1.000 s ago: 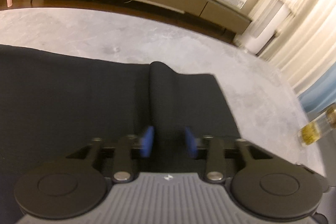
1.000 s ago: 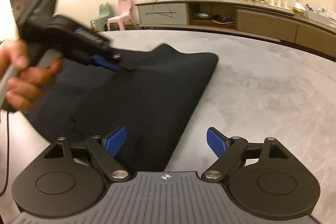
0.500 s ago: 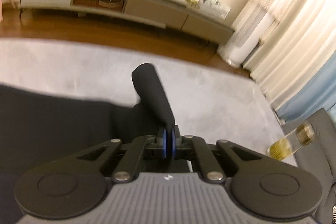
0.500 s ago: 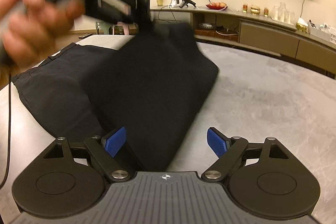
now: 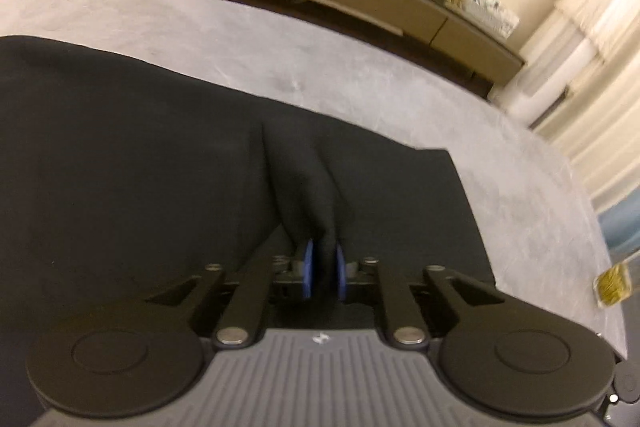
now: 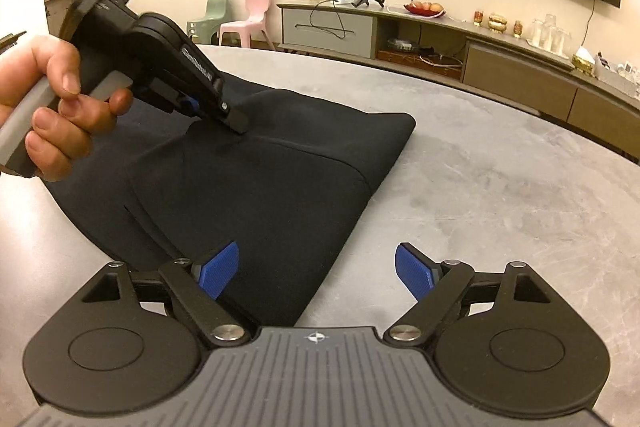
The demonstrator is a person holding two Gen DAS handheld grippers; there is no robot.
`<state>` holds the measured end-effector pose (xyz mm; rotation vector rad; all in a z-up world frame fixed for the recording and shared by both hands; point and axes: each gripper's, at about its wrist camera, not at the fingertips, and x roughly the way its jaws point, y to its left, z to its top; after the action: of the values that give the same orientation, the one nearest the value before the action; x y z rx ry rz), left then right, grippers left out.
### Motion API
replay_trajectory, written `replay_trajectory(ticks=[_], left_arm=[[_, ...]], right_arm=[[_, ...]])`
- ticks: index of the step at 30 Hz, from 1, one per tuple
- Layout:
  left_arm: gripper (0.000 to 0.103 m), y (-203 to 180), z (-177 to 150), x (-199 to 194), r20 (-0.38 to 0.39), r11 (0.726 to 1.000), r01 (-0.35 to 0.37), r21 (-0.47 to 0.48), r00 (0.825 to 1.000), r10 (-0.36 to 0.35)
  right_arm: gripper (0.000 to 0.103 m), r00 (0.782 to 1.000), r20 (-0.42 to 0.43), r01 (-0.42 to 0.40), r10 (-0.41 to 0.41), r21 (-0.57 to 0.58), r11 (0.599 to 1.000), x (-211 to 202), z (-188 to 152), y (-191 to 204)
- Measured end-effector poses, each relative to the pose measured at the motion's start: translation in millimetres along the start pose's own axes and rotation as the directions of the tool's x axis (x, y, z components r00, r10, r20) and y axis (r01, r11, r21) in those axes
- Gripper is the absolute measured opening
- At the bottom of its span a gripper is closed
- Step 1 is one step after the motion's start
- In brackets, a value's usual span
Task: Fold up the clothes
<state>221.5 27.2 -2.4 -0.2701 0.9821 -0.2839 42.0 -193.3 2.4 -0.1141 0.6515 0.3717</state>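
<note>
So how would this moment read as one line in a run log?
left gripper: jaws opening, pinched ridge of black garment between pads | right gripper: open, empty, over garment edge | table

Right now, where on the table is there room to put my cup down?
The grey table is bare to the right of the black garment, out toward its far edge facing the long sideboard. A smaller bare strip lies near the left edge. The middle is crowded: the left gripper, jaws opening, has a cloth ridge between them, and the right gripper hovers open.
</note>
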Motion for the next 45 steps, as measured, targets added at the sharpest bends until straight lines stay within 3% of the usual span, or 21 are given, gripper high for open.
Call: replay_trajectory(ticks=[4, 9, 11, 14, 15, 17, 18, 21, 22, 24, 26, 27, 28, 30, 32, 33, 34, 38, 41, 43, 45], left_arm=[[0.016, -5.8, -9.3, -0.1, -0.010, 0.998, 0.057, 0.023, 0.998, -0.057], [0.012, -28.0, -12.1, 13.0, -0.029, 0.985, 0.166, 0.043, 0.986, -0.165], [0.015, -20.4, -10.6, 13.8, -0.008, 0.987, 0.157, 0.010, 0.988, -0.157], [0.028, -7.2, -9.7, 2.6, 0.052, 0.989, 0.144, -0.020, 0.988, -0.142], [0.040, -3.7, -7.9, 1.1, 0.060, 0.989, 0.141, -0.031, 0.988, -0.139], [0.045, -4.9, 1.3, 7.2, 0.046, 0.990, 0.142, -0.025, 0.989, -0.141], [0.043, -8.0, 7.2, 12.9, 0.035, 0.989, 0.146, -0.010, 0.989, -0.145], [0.016, -18.9, 23.6, 29.4, 0.038, 0.992, 0.117, 0.051, 0.992, -0.119], [0.016, -17.1, 25.8, 30.7, 0.050, 0.994, 0.102, 0.037, 0.993, -0.104], [0.016, -10.5, 25.5, 27.5, 0.064, 0.996, 0.094, -0.008, 0.994, -0.093], [0.022, -3.8, 15.3, 13.3, 0.066, 0.993, 0.118, -0.030, 0.991, -0.116], [0.033, -1.2, 7.1, 4.0, 0.061, 0.992, 0.124, -0.030, 0.991, -0.122], [0.050, 1.3, -1.1, -4.8, 0.055, 0.991, 0.127, -0.030, 0.991, -0.125], [0.058, 2.7, -18.2, -15.2, 0.025, 0.990, 0.140, -0.021, 0.990, -0.139], [0.049, -0.7, -34.4, -19.8, -0.023, 0.988, 0.152, -0.001, 0.988, -0.152], [0.030, -6.4, -40.3, -18.8, -0.047, 0.987, 0.158, 0.018, 0.986, -0.157], [0.019, -12.2, -45.8, -18.0, -0.067, 0.986, 0.165, 0.037, 0.984, -0.162], [0.018, -16.1, -51.2, -21.1, -0.061, 0.979, 0.203, 0.019, 0.978, -0.201], [0.026, -2.1, -48.2, -20.3, -0.039, 0.989, 0.145, -0.009, 0.989, -0.145], [0.038, 1.6, -46.8, -20.7, -0.034, 0.989, 0.150, -0.020, 0.988, -0.150], [0.054, -9.6, -44.8, -22.5, -0.023, 0.989, 0.144, 0.029, 0.989, -0.143]], right_arm=[[0.073, 0.998, -0.047, 0.048, -0.050, -0.050, 0.998, 17.7, -2.5, -0.9], [0.073, 0.982, -0.096, 0.158, -0.160, -0.025, 0.987, 25.9, 4.4, -25.3], [0.073, 0.988, -0.090, 0.130, -0.127, 0.036, 0.991, 21.5, 5.7, -35.6], [0.078, 0.997, -0.058, 0.053, -0.044, 0.151, 0.987, 12.4, 7.6, -49.1], [0.080, 0.999, -0.046, 0.018, -0.009, 0.181, 0.983, 11.1, 8.3, -49.9], [0.081, 0.998, -0.037, -0.032, 0.041, 0.207, 0.978, 14.1, 9.0, -46.9], [0.081, 0.997, -0.032, -0.057, 0.066, 0.219, 0.974, 15.6, 9.4, -45.4], [0.078, 0.995, -0.057, -0.071, 0.081, 0.158, 0.985, 22.4, 8.6, -30.3], [0.073, 0.994, -0.077, -0.062, 0.072, 0.124, 0.990, 25.5, 7.5, -24.6], [0.077, 0.993, -0.117, -0.004, 0.008, 0.033, 0.999, 29.4, 3.2, -13.0], [0.079, 0.993, -0.116, 0.006, -0.004, 0.020, 1.000, 28.1, 3.5, -13.9], [0.079, 0.994, -0.110, -0.001, 0.005, 0.037, 0.999, 27.5, 5.3, -17.4], [0.080, 0.995, -0.104, -0.008, 0.014, 0.054, 0.998, 26.9, 7.0, -21.0], [0.081, 0.995, -0.091, -0.023, 0.031, 0.089, 0.996, 25.8, 10.5, -28.1], [0.080, 0.996, -0.079, -0.040, 0.051, 0.137, 0.990, 29.2, 13.0, -34.8], [0.080, 0.995, -0.076, -0.047, 0.060, 0.160, 0.986, 31.9, 14.0, -37.9], [0.079, 0.995, -0.079, -0.047, 0.061, 0.170, 0.984, 34.4, 14.5, -39.4], [0.078, 0.996, -0.090, -0.008, 0.022, 0.153, 0.988, 35.5, 14.3, -35.3], [0.079, 0.997, -0.081, 0.007, 0.006, 0.160, 0.987, 28.2, 13.0, -34.4], [0.079, 0.997, -0.074, 0.009, 0.004, 0.175, 0.985, 26.6, 13.1, -36.7], [0.080, 0.998, -0.067, 0.009, 0.003, 0.191, 0.982, 26.2, 14.1, -38.3]])
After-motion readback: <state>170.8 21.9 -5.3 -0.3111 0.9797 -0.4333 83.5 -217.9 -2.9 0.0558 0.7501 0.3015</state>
